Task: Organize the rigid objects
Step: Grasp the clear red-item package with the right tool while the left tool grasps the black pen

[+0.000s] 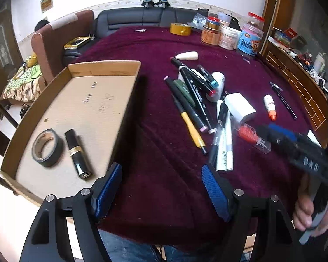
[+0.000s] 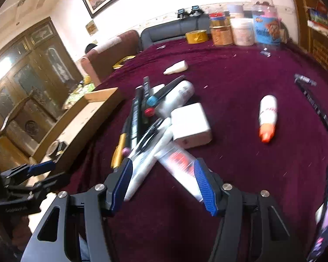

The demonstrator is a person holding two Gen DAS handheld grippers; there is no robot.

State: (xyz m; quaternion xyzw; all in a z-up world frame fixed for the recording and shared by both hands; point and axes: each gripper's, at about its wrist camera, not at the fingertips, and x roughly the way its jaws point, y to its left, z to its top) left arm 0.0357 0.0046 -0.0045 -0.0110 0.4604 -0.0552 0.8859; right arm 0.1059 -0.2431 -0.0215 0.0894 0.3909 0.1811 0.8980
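Maroon velvet cloth (image 1: 155, 50) over the whole table, sofa and armchair behind it, cluster of jars (image 1: 231, 35) at the far edge next to a yellow tape roll (image 1: 180, 29). Far left: shallow cardboard tray (image 1: 102, 67) sitting on the cloth, holding just a grey tape roll (image 1: 47, 148) and a black lipstick tube (image 1: 78, 154) lying right beside it, near the tray's close end. Left gripper (image 1: 161, 188) hanging over the tray's right edge and bare cloth, blue pads spread wide, nothing between them. Middle of the table: messy heap of pens and markers (image 1: 192, 100) crossing over each other, with a yellow-barrelled pen (image 1: 191, 128) on the left side of it, a white bottle (image 1: 216, 85) tucked under the far end, and a small white cone-shaped cap (image 1: 187, 55) off by itself further back. Just right of the heap: white box (image 1: 239, 106) touching a clear plastic case with red inside (image 1: 250, 136). Right gripper (image 2: 163, 182) sitting low over that clear case (image 2: 179, 166) and a white pen, pads apart with the case lying between them; too blurry to tell whether the pads touch it. Further right: white tube with orange cap (image 1: 270, 107) on its own, then a long black pen (image 1: 284, 102) well apart near the table edge.
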